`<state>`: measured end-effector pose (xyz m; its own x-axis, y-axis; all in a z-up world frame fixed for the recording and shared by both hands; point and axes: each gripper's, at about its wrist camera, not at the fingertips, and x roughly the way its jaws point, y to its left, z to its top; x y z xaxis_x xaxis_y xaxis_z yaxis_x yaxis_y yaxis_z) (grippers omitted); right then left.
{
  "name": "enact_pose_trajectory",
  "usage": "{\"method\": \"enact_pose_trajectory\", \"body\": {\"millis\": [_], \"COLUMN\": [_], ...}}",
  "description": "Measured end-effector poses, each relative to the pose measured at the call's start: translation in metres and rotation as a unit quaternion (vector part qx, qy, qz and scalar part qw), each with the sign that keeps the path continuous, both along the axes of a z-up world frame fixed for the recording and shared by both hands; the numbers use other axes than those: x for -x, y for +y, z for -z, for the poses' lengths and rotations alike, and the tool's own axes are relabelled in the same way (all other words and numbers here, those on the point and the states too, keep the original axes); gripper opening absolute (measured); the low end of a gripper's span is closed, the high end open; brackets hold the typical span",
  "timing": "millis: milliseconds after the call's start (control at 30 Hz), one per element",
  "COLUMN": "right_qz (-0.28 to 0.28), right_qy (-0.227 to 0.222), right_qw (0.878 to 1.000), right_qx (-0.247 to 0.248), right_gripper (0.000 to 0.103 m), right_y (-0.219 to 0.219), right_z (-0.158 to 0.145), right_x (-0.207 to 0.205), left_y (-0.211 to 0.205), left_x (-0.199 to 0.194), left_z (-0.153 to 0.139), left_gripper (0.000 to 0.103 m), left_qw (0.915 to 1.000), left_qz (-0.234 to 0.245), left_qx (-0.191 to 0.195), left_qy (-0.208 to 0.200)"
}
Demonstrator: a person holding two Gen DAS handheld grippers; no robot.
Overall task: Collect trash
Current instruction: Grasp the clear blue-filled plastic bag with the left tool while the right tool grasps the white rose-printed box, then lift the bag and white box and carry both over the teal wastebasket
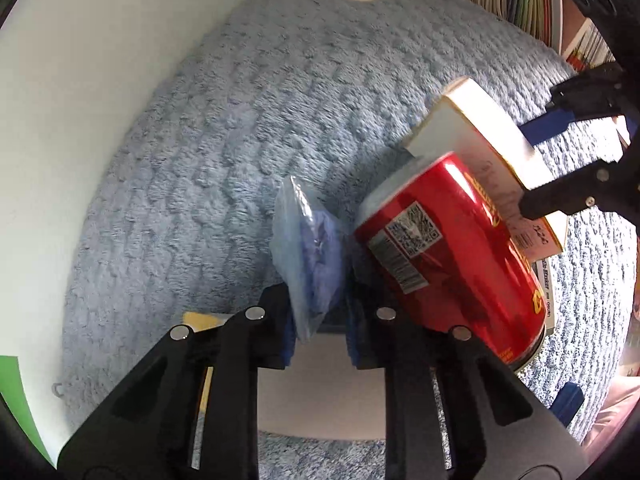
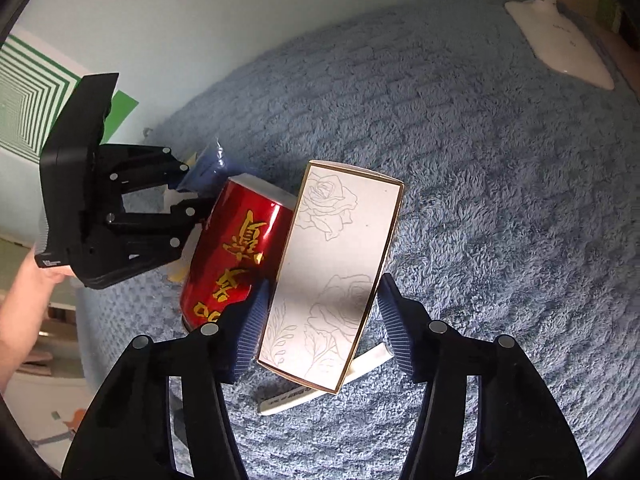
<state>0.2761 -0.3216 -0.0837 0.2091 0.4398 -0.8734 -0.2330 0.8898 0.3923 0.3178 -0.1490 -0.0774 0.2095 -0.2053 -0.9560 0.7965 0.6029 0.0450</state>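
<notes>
left wrist view: two grips on a crowded patch of blue rug

left wrist view first: our left gripper is clenched on a crinkled blue plastic bag, its pads pressing the bag's lower end. the fluffy blue rug lies open from nine to twelve o'clock, ending at a pale wall. at three o'clock a glossy red can lies tilted, just beside the bag, and crowds that side.

from the right wrist, our right gripper straddles a flat white box with a gold rim and line-drawn roses. its left ribbed pad touches the box's edge; whether the right pad presses we cannot tell. the box leans against the can at nine o'clock. a white marker pen lies partly under the box at six o'clock. rug from one to five o'clock is free. a white lamp base sits at one o'clock near the rug's far edge, and a green striped card at ten.
</notes>
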Motion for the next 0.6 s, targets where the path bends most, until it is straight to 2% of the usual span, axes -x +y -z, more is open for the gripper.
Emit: {"method": "enact_pose_trajectory", "body": {"millis": [100,400,600], "right_qz": [0.003,0.007,0.014], "right_qy": [-0.006,-0.029,-0.036], "right_qw": [1.000,1.000,0.999], "right_qx": [-0.002,-0.001,0.012], "right_gripper": [0.056,0.054,0.053], "right_y": [-0.003,-0.020,-0.034], "right_z": [-0.007,-0.035,-0.045], "right_x": [0.008,0.036,0.056], "left_y": [0.008,0.014,0.012], "left_x": [-0.005,-0.001,0.017], "left_z": [-0.009,-0.035,-0.054], "left_gripper": [0.017,0.017,0.017], "left_qw": [0.9999,0.9991,0.9983], "left_qz": [-0.008,-0.019,-0.013], "left_qx": [0.011,0.003,0.002], "left_qy": [-0.007,-0.038,-0.057]}}
